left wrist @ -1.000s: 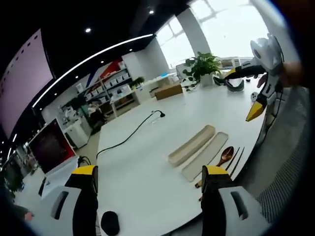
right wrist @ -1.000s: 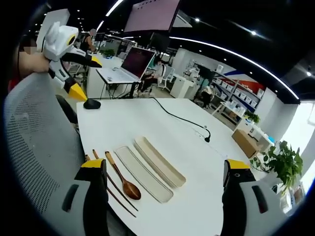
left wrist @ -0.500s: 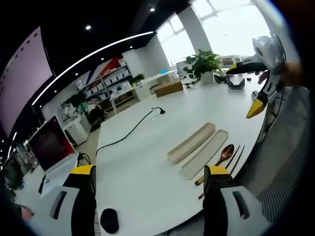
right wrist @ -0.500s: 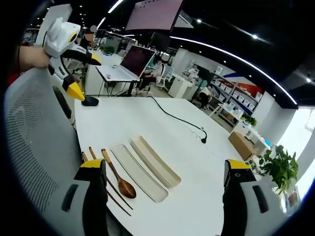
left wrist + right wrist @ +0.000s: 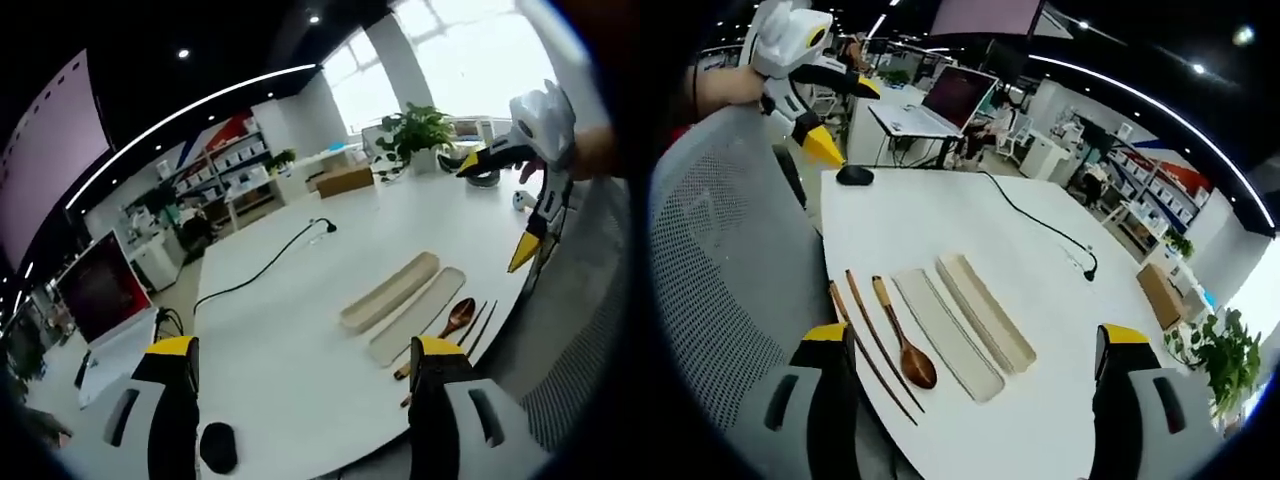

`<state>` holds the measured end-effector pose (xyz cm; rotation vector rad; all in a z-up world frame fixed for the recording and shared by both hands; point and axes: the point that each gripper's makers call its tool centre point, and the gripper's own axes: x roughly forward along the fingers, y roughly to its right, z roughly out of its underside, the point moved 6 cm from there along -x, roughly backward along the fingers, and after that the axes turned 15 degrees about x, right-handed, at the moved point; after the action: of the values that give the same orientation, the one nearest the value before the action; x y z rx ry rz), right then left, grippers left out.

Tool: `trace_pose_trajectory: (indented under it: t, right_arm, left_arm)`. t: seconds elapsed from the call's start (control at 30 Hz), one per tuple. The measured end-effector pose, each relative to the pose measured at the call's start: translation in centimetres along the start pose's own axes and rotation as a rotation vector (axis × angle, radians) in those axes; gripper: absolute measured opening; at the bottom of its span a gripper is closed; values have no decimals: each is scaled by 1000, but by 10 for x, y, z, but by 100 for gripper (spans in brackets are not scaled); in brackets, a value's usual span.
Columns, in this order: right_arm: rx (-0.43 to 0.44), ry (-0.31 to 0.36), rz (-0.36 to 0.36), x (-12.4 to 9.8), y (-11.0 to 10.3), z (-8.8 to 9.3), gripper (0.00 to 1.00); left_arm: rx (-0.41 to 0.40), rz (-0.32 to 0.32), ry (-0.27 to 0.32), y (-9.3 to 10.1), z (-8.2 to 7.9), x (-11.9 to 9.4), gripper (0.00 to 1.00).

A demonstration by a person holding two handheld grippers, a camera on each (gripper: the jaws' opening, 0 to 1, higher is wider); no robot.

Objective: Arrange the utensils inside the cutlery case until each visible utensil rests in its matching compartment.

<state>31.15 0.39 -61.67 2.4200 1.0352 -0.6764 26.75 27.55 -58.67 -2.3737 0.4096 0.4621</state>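
Observation:
A beige cutlery case lies open in two long halves on the white table (image 5: 940, 230): a deeper tray (image 5: 985, 325) (image 5: 390, 290) and a flatter half (image 5: 945, 333) (image 5: 418, 314) beside it. A wooden spoon (image 5: 902, 340) (image 5: 455, 315) and dark chopsticks (image 5: 875, 345) (image 5: 480, 322) rest on the table next to the flat half, near the table edge. My left gripper (image 5: 305, 346) (image 5: 845, 117) is open and empty, held above one end of the table. Open and empty too, my right gripper (image 5: 974, 335) (image 5: 497, 210) hovers over the utensils' side.
A grey mesh chair back (image 5: 710, 280) stands against the table edge by the utensils. A black cable with a small microphone (image 5: 1040, 220) crosses the table. A black mouse (image 5: 853, 176) and a laptop (image 5: 940, 105) sit at one end, a potted plant (image 5: 415, 130) at the other.
The right gripper view has tilted down and nearer to the case; the left view barely shifted. The case halves, spoon and chopsticks lie where they were. Both grippers stayed open.

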Motion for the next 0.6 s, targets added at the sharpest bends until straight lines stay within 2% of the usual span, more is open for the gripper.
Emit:
trace_pose_trajectory:
  t: [0.03, 0.13, 0.2, 0.3, 0.4, 0.47, 0.53, 0.6]
  right_arm:
    - [-58, 11, -34, 2, -2, -4, 99]
    - [-165, 20, -17, 5, 5, -10, 99]
    - [-200, -15, -38, 11, 7, -8, 99]
    - [-183, -41, -71, 20, 11, -6, 99]
    - [-171, -63, -111, 29, 12, -2, 99]
    - [-147, -102, -118, 33, 13, 3, 93]
    - [-112, -93, -129, 36, 12, 4, 84]
    - [-93, -77, -149, 40, 10, 5, 88]
  left_arm:
    - [1, 3, 3, 2, 0, -1, 89]
    - [46, -11, 11, 3, -3, -2, 89]
    - [44, -8, 0, 2, -2, -1, 87]
    - [38, 2, -16, 3, 1, -3, 80]
    - [42, -1, -17, 5, 0, -3, 82]
    - [50, -5, -21, 4, 1, -3, 82]
    - [52, -7, -25, 4, 1, -3, 82]
    - [57, -7, -29, 4, 2, -3, 81]
